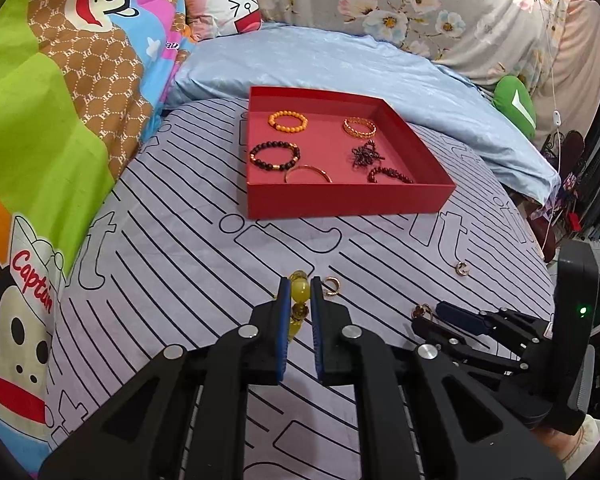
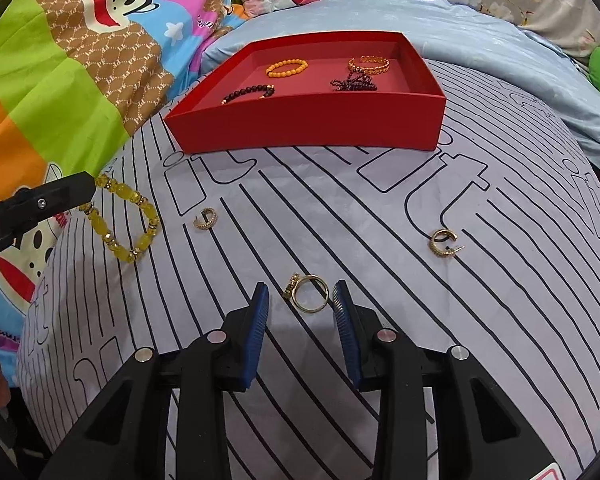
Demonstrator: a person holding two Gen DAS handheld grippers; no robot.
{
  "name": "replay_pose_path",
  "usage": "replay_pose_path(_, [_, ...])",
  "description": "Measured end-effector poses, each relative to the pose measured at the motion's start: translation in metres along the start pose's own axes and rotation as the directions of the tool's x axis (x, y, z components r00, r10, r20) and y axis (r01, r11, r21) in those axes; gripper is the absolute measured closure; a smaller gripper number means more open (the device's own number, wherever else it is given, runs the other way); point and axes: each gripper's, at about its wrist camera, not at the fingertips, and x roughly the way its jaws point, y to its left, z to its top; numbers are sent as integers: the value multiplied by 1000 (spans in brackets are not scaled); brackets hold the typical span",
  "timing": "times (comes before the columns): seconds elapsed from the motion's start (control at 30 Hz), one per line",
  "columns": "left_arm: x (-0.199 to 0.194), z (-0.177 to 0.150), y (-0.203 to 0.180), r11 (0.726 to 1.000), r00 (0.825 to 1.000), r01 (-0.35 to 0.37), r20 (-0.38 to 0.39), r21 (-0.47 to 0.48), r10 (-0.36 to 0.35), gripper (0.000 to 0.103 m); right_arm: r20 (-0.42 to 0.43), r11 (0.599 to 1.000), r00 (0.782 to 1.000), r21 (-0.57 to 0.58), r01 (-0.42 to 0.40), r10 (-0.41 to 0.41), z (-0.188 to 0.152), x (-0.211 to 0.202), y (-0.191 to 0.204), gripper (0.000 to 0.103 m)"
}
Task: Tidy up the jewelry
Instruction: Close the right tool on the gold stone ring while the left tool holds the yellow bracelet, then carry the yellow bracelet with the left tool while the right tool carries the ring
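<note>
Jewelry lies in and near the red box [image 1: 352, 200] on the bed [image 2: 340, 208]. Nearer than the box, the left claw [image 1: 300, 292] grips a yellow bead bracelet [image 2: 120, 216]; the right claw [image 2: 300, 292] stands open around a gold ring [image 2: 310, 293].

bedsheet [image 2: 380, 240] btwn grippers & red box [image 2: 308, 128] open | obstacles: loose earrings [image 2: 444, 242]

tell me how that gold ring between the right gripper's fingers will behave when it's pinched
The gold ring looks thin, hard and smooth, so it may slip or flip between the right gripper pads. Lying flat on soft bedding, it could press in rather than lift.
</note>
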Motion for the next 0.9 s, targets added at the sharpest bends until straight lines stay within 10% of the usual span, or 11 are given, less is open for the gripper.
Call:
replay_pose_path(0.27, [8,-5,-11,1000,1000,13,-23,16,-12,94,6,1000,1000,2,-4,4,0,2,-3,95])
replay_pose_path(0.9, [15,-8,-23,999,999,27,-48,31,-26,93,-2,1000,1000,7,-11,11,10,7,-4,101])
